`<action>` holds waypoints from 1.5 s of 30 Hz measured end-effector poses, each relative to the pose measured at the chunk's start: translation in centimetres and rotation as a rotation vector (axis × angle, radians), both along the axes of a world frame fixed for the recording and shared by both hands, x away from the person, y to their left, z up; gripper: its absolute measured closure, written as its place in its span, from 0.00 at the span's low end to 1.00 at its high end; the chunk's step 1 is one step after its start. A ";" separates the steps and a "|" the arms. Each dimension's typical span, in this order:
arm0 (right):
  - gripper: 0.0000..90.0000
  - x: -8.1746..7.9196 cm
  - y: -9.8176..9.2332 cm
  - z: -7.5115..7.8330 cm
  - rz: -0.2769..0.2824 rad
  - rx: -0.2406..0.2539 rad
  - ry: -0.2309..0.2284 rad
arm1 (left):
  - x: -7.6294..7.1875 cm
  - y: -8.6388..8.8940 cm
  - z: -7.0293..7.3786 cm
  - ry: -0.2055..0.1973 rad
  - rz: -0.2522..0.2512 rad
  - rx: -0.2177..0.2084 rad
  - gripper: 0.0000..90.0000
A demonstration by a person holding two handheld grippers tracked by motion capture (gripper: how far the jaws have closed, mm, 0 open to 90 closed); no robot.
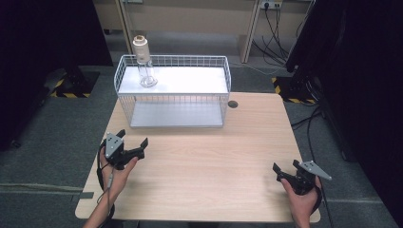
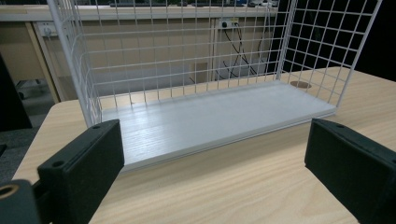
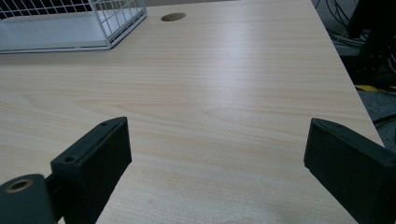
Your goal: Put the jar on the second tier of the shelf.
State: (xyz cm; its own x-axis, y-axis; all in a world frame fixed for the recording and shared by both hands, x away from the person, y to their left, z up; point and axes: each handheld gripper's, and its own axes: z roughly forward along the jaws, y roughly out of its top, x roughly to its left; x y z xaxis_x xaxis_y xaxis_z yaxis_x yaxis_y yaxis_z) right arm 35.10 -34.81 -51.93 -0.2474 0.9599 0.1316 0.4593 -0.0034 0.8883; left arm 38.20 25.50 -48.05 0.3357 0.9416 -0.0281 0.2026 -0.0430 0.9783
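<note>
— High view first: where is the bottle (image 1: 144, 61) being kept?
— It is being kept upright on the wire rack (image 1: 172, 90), upper shelf, left end.
— And the grippers?
— Left gripper (image 1: 133, 138) and right gripper (image 1: 285, 165) are being held with jaws wide apart, nothing between them, over the table (image 1: 204, 156), near a cable hole (image 1: 233, 103).

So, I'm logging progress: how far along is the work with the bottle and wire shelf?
Nothing looks done: the bottle stands on the wire shelf's top tier. Nothing is in hand: left tongs and right tongs are open, empty, near the table's front. Any handling remains.
</note>
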 end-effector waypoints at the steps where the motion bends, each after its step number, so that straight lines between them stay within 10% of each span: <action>1: 0.09 0.0 0.0 0.0 0.000 0.000 0.000 | -0.1 0.1 -0.2 0.003 0.001 0.000 0.05; 45: 0.08 0.0 0.0 0.0 0.003 0.003 0.000 | -1.5 1.7 -4.8 0.103 0.023 -0.002 0.06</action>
State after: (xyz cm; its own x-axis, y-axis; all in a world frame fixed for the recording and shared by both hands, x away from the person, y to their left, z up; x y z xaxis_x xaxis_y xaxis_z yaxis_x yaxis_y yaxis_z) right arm 35.07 -34.80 -51.94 -0.2502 0.9589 0.1341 0.4591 -0.0045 0.8884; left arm 36.67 27.20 -52.87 0.3090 0.9489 -0.0633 0.3032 -0.0352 0.9523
